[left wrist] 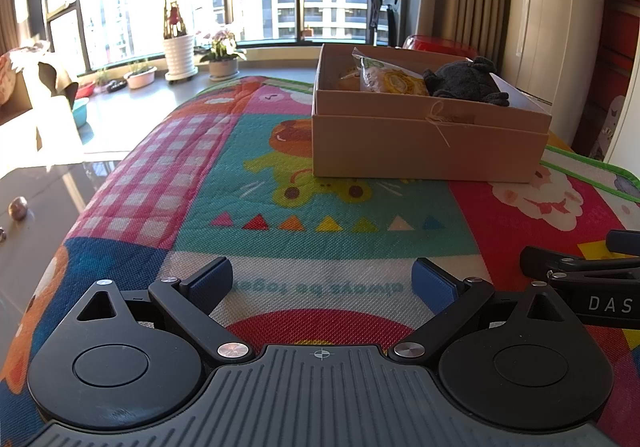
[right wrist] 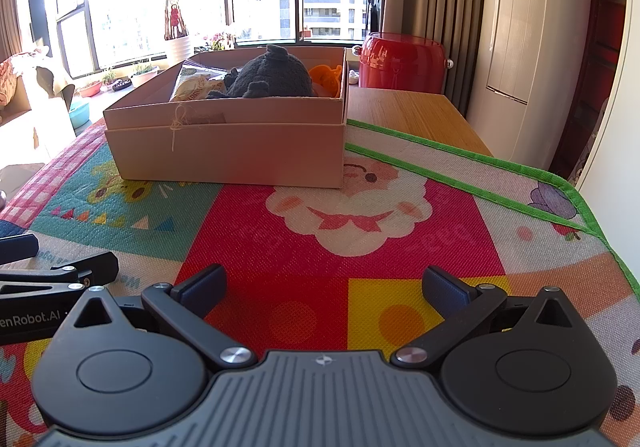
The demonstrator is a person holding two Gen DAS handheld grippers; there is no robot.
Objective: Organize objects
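Both grippers sit low over the colourful play mat (left wrist: 280,167), nearest the lens, and each holds nothing. Taking the cardboard box (left wrist: 424,139) as the landmark and reading from the left: the left gripper (left wrist: 322,281) has its blue-padded fingers spread wide, with only mat between them, and the box lies ahead of it and off to its right. The right gripper (right wrist: 324,289) is just beside the left one, its fingers likewise wide apart over the red and yellow patches, and the box (right wrist: 240,143) lies ahead of it and a little to its left.

Inside the box, again left to right in the right wrist view, are a crinkly snack packet (right wrist: 194,85), a dark grey plush toy (right wrist: 272,77) heaped in the middle and rising above the rim, and an orange item (right wrist: 330,81) against the right-hand wall. Beyond the box to its right stands a red pot (right wrist: 402,61) on the bare wooden tabletop (right wrist: 416,115).

No loose object shows on the mat on the near side of the box, so the sorting looks largely done. The box's long side faces both grippers, roughly midway between them; neither looks clearly nearer.
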